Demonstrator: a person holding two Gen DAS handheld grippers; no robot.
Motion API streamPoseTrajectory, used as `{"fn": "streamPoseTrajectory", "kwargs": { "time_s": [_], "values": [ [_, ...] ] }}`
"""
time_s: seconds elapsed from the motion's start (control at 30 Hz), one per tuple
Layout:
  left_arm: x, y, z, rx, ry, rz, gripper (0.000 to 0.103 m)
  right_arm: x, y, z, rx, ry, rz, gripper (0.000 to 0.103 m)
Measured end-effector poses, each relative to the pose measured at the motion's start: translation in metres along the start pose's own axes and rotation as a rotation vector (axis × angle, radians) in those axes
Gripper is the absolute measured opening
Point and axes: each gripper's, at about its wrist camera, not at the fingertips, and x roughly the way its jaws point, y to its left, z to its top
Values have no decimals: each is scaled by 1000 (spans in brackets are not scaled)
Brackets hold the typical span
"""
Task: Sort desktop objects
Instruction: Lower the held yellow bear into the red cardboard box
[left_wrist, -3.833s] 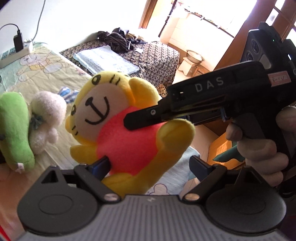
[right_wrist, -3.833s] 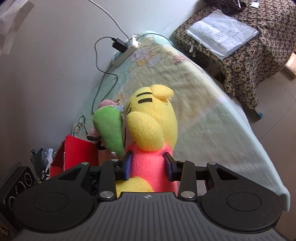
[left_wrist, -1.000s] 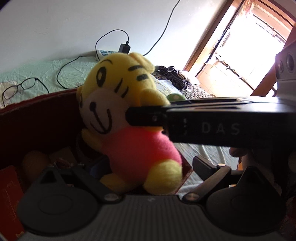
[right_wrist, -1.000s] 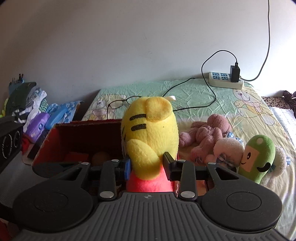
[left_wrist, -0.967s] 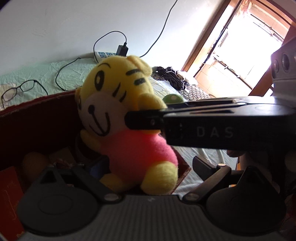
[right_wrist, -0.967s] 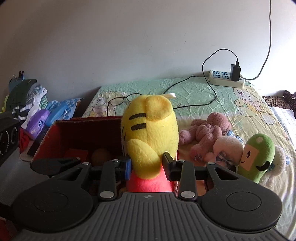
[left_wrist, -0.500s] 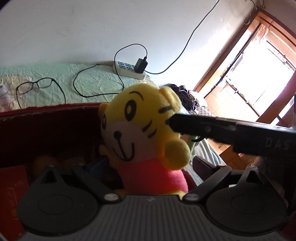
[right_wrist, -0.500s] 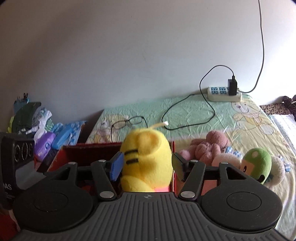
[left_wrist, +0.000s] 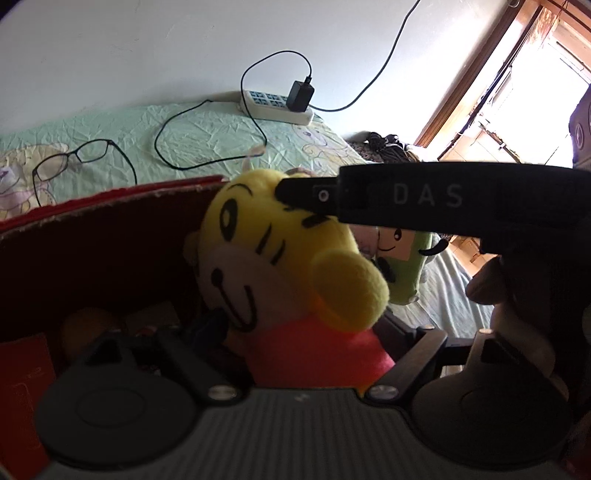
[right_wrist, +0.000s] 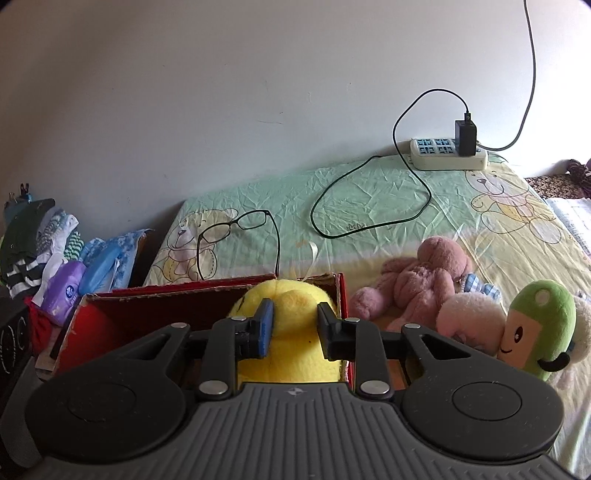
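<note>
Jaws parted both grippers: right gripper (right_wrist: 293, 325) straddling yellow tiger plush (right_wrist: 291, 347) in red box (right_wrist: 155, 295); left gripper (left_wrist: 303, 332) wide

My right tool (right_wrist: 293, 326) straddles the yellow plush (right_wrist: 291, 332), filling the red box's (right_wrist: 159, 295) right end. Its left end lies free. Lower right, pink plush (right_wrist: 417, 284) and green plush (right_wrist: 539, 325) crowd the bed (right_wrist: 388, 192).

This is a bedroom in a home: beyond the jaws lies a bed (right_wrist: 388, 192) under a pale green sheet printed with cartoon bears, against a plain white wall (right_wrist: 221, 92). Ahead of the jaws on the sheet are glasses (right_wrist: 236, 229) and a power strip (right_wrist: 447, 155) with a plugged-in charger (right_wrist: 465, 138). Soft toys (right_wrist: 417, 284) sit right of the jaws, folded clothes (right_wrist: 44, 240) far left.
</note>
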Motion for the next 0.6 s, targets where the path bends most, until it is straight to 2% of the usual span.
{"fn": "streamPoseTrajectory", "kwargs": {
  "time_s": [0.17,0.23,0.3,0.4,0.6],
  "values": [
    [7,3,2,-11,33,35,86,4,-8,0,14,-4,9,30],
    [7,2,2,-6,36,39,86,1,-15,-2,64,-12,27,38],
    [7,1,2,-2,40,46,90,-3,-22,-5,109,-27,56,41],
    [7,-1,3,1,43,53,97,-14,-29,-10,155,-57,96,41],
    [5,-10,2,22,34,113,99,-30,-33,-16,162,-90,115,41]
  ]
}}
